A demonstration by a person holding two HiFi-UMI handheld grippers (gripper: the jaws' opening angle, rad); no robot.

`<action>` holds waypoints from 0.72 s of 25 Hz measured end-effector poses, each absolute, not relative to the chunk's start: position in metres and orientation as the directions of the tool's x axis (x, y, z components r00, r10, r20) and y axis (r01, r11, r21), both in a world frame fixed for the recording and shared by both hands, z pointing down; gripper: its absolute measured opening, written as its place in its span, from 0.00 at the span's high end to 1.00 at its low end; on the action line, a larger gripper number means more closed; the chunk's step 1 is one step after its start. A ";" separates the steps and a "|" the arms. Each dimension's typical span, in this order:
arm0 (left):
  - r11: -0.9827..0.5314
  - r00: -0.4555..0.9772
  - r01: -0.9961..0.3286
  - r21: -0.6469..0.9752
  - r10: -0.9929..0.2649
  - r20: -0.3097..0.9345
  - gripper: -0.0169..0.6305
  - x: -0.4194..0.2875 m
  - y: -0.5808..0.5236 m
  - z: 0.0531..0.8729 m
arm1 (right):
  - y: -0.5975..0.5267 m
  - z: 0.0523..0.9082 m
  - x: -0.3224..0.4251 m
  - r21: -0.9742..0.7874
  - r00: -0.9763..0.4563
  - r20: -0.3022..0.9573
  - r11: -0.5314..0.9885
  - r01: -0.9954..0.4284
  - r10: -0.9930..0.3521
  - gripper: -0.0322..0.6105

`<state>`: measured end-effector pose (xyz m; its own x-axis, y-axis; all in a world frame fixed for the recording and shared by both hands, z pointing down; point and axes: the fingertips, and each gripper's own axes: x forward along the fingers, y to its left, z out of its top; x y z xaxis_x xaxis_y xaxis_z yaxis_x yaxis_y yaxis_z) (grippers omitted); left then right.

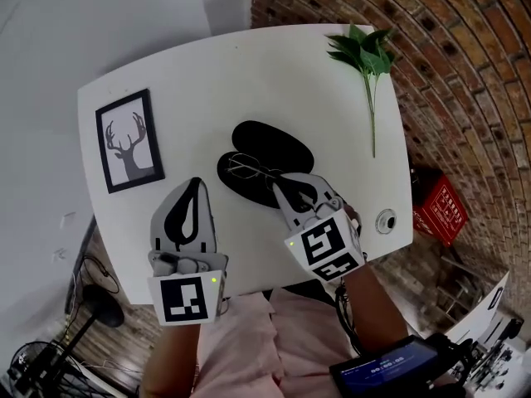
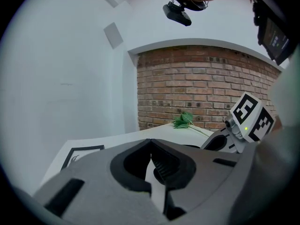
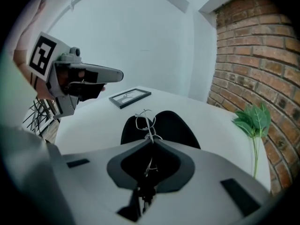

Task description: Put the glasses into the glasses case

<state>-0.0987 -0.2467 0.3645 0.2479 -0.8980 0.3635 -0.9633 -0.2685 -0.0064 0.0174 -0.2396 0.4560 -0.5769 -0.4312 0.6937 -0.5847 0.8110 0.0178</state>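
White desk (image 1: pixel 249 73). Framed deer picture (image 1: pixel 129 139) ahead and left of the left tool (image 1: pixel 196 181); open black case (image 1: pixel 270 139) just ahead of the right tool (image 1: pixel 280 181); leafy sprig (image 1: pixel 365 65) far beyond, rightward; small round disc (image 1: pixel 386 220) right beside it.

- A staged recording room dressed like a home corner: a white table (image 1: pixel 249 65) stands against a red brick wall (image 1: pixel 465 48).
- On the table sit a framed stag print (image 1: pixel 128 140) and a leafy sprig (image 1: pixel 366 56).
- Cables (image 1: pixel 37 361) trail on the floor left of the table.
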 end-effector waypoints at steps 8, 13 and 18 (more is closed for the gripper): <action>-0.256 0.235 -0.967 -0.005 -0.896 0.375 0.97 -0.104 -0.247 0.372 | -0.234 0.472 0.014 -0.004 -0.562 0.736 0.828 -0.560 -0.377 0.92; -0.252 0.231 -0.968 -0.006 -0.895 0.382 0.97 -0.107 -0.247 0.375 | -0.232 0.480 0.013 -0.011 -0.549 0.755 0.831 -0.557 -0.358 0.92; -0.249 0.228 -0.968 -0.004 -0.892 0.391 0.97 -0.109 -0.248 0.376 | -0.232 0.485 0.012 -0.038 -0.544 0.774 0.835 -0.549 -0.323 0.92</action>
